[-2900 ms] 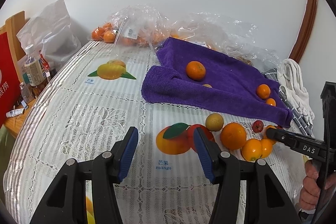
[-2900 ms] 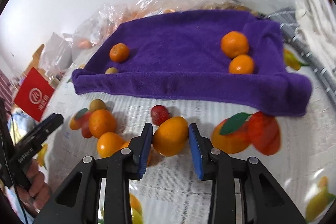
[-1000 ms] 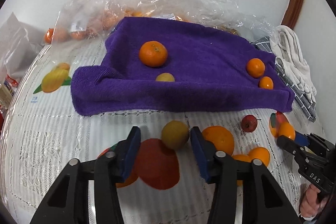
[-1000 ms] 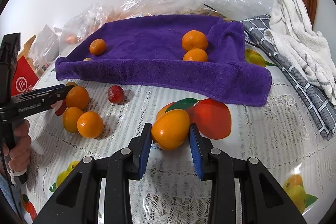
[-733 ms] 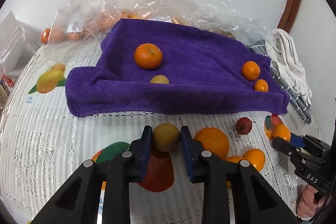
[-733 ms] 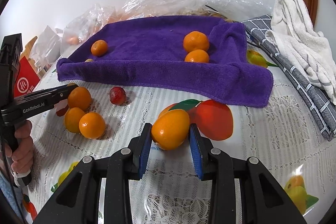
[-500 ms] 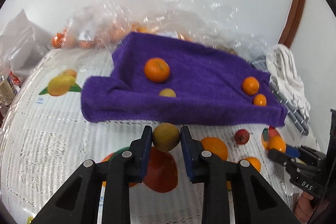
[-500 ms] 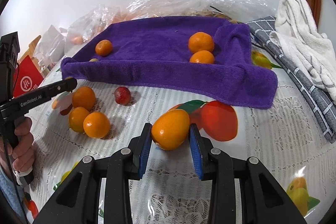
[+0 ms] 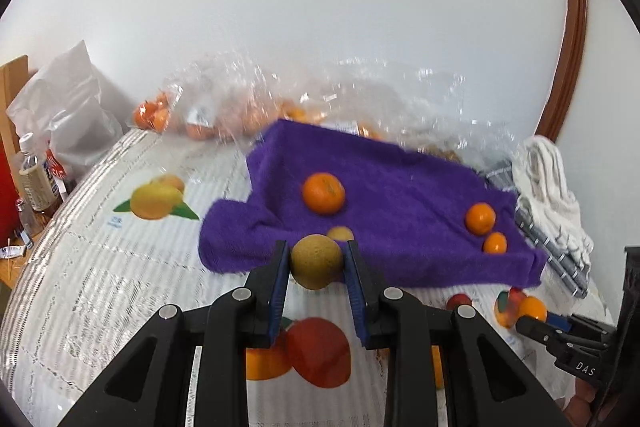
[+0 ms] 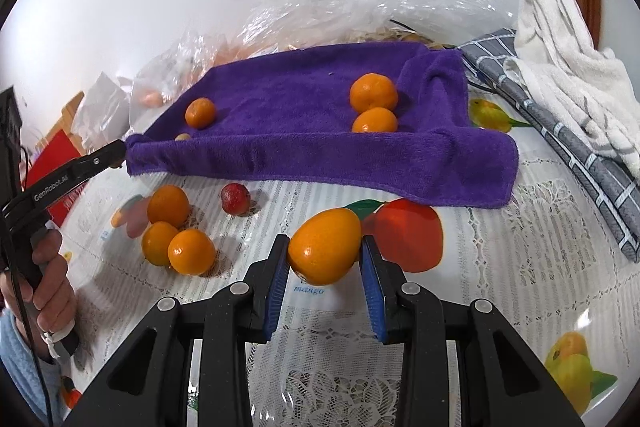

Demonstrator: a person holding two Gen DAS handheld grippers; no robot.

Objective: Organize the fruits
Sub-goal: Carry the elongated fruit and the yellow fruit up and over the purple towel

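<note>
My left gripper [image 9: 316,261] is shut on a yellow-brown round fruit [image 9: 316,261] and holds it above the table, just in front of the purple towel [image 9: 400,195]. The towel holds an orange [image 9: 323,193], a small yellowish fruit [image 9: 340,233] and two small oranges [image 9: 480,218]. My right gripper [image 10: 325,253] is shut on an oval orange fruit [image 10: 325,246], lifted over the tablecloth before the towel [image 10: 304,107]. Three oranges [image 10: 176,231] and a small red fruit [image 10: 235,199] lie loose on the cloth to its left.
Clear plastic bags of oranges [image 9: 208,115] lie behind the towel. A white towel on a grey checked cloth [image 10: 568,83] lies at the right. Bottles [image 9: 34,183] and a white bag [image 9: 68,107] stand at the left edge. The tablecloth [image 10: 520,227] has printed fruit pictures.
My left gripper closed on the yellow-brown fruit, then lifted it and moved toward the towel. My right gripper keeps hold of the oval orange fruit and has barely moved.
</note>
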